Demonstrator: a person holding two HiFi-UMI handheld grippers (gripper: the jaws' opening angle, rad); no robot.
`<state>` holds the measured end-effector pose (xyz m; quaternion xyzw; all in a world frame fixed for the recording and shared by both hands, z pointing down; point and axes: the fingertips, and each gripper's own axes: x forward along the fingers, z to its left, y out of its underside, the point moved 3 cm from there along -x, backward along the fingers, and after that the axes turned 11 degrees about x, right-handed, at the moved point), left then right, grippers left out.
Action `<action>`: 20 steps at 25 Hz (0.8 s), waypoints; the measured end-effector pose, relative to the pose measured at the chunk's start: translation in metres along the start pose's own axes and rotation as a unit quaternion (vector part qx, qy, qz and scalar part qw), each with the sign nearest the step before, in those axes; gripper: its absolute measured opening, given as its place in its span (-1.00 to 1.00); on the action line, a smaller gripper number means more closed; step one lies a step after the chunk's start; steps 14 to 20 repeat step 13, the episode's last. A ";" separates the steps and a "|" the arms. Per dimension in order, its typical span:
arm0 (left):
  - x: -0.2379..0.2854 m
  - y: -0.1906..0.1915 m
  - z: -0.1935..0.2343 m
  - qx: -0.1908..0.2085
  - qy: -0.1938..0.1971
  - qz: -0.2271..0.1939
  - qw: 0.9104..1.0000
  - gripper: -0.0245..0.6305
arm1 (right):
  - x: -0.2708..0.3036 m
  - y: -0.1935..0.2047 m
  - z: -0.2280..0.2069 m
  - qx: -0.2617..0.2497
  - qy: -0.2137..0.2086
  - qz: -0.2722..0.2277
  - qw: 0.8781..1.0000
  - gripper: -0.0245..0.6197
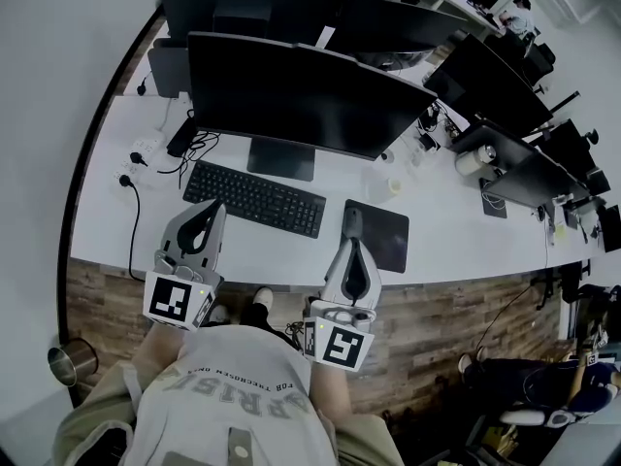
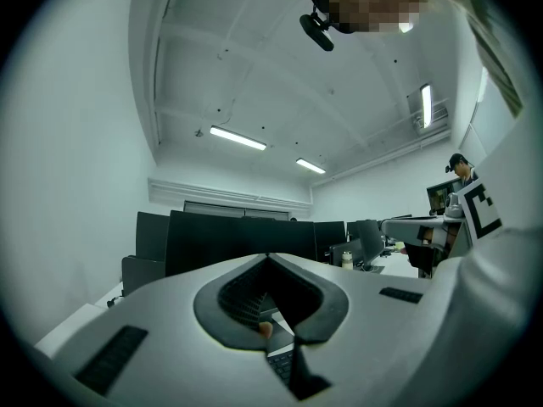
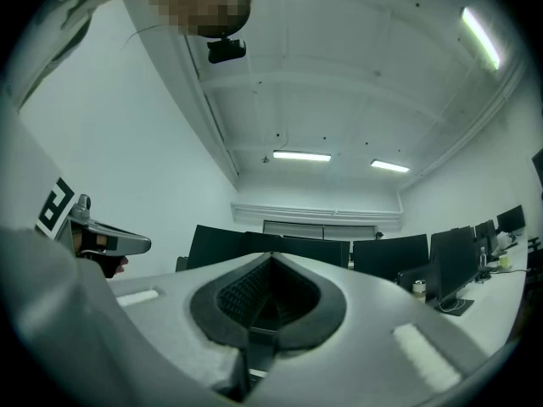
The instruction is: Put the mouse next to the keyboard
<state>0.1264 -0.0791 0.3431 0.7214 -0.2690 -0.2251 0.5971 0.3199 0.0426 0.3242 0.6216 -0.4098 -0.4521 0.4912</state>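
Note:
In the head view a black keyboard (image 1: 254, 198) lies on the white desk (image 1: 107, 231) in front of a large monitor. Right of it a dark mouse (image 1: 353, 221) rests on the left part of a black mouse pad (image 1: 386, 237). My right gripper (image 1: 352, 245) hovers just on the near side of the mouse, jaws shut and empty. My left gripper (image 1: 214, 208) hangs over the keyboard's near left end, also shut with nothing in it. In the left gripper view the shut left gripper (image 2: 270, 258) points across the desk, and keyboard keys (image 2: 280, 365) show below it. The right gripper view shows the shut right gripper (image 3: 271, 258).
Large monitors (image 1: 301, 95) stand behind the keyboard. A power strip (image 1: 141, 153) with cables lies at the desk's far left. A small white cup (image 1: 396, 186) sits behind the mouse pad. A metal bin (image 1: 70, 360) stands on the wooden floor at the left.

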 end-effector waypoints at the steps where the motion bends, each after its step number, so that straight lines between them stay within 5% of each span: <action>1: 0.001 0.001 0.001 0.000 0.000 0.001 1.000 -0.89 | 0.001 0.000 -0.001 -0.001 0.000 0.000 1.000 -0.92; 20: 0.024 0.013 0.004 -0.004 -0.003 0.011 1.000 -0.89 | 0.020 0.010 -0.014 -0.009 0.001 0.010 1.000 -0.92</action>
